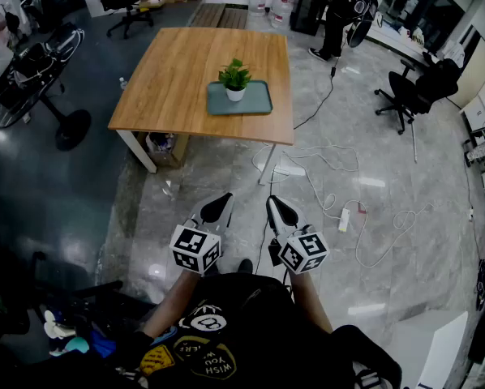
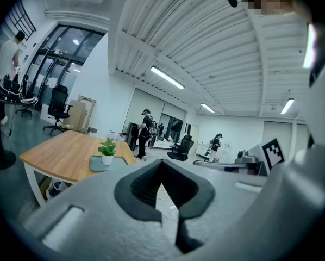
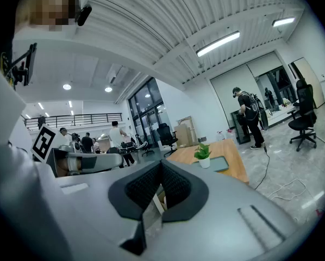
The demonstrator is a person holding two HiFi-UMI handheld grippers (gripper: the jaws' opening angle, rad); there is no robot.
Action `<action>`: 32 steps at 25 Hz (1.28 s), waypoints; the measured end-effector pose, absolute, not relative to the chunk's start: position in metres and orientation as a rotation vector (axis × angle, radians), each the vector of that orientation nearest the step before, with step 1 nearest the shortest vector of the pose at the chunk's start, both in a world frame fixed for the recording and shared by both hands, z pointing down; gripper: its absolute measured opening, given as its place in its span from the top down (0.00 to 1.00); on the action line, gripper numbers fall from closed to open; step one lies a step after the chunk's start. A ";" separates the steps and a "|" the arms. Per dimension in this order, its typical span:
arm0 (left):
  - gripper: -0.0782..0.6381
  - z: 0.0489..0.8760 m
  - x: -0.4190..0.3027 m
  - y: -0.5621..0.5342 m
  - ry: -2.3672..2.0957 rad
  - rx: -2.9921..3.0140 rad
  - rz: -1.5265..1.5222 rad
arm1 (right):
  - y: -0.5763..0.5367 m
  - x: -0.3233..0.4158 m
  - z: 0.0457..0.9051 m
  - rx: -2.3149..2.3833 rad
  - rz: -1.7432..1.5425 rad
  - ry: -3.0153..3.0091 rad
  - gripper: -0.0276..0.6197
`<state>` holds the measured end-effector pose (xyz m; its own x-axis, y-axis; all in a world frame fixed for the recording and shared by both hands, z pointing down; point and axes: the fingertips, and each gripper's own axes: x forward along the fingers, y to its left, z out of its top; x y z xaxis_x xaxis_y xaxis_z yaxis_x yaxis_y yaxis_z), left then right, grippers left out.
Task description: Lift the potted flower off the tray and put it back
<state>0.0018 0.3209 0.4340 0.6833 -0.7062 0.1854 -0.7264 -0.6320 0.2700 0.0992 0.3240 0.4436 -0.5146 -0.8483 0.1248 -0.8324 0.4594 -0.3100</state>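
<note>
In the head view the left gripper is low in the picture, close in front of the person. Its jaws are pressed together with nothing between them, and its own view shows the same. It leans a little toward 1 o'clock.

The right gripper is just beside it. It is clenched and empty too, and leans a little toward 11 o'clock, so the two tips turn slightly toward each other.

The potted flower stands upright in its small white pot on the left half of the grey-green tray. The tray lies on the wooden table, near the table's front right corner. The stem points straight up, and the tray's long side runs from left to right.

From both grippers the pot is far away, well apart, with open floor between. It lies at about 12 o'clock from the left gripper and about 11 o'clock from the right one. In the left gripper view it is at 10 o'clock from the jaws, and in the right gripper view at 2 o'clock.

I judge that the left gripper is a little more in line with the pot, though the difference is small. The lift has not begun. First the person must come to the table and open the jaws.
</note>
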 end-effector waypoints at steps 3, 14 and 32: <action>0.89 0.432 0.001 0.318 -1.137 2.577 0.087 | 0.322 0.099 0.443 -1.522 -0.517 2.644 0.96; 0.89 0.440 0.012 0.320 -1.139 2.555 0.093 | 0.326 0.112 0.450 -1.497 -0.574 2.612 0.96; 0.89 0.469 0.032 0.273 -1.196 2.493 0.173 | 0.282 0.128 0.495 -1.333 -0.806 2.648 0.96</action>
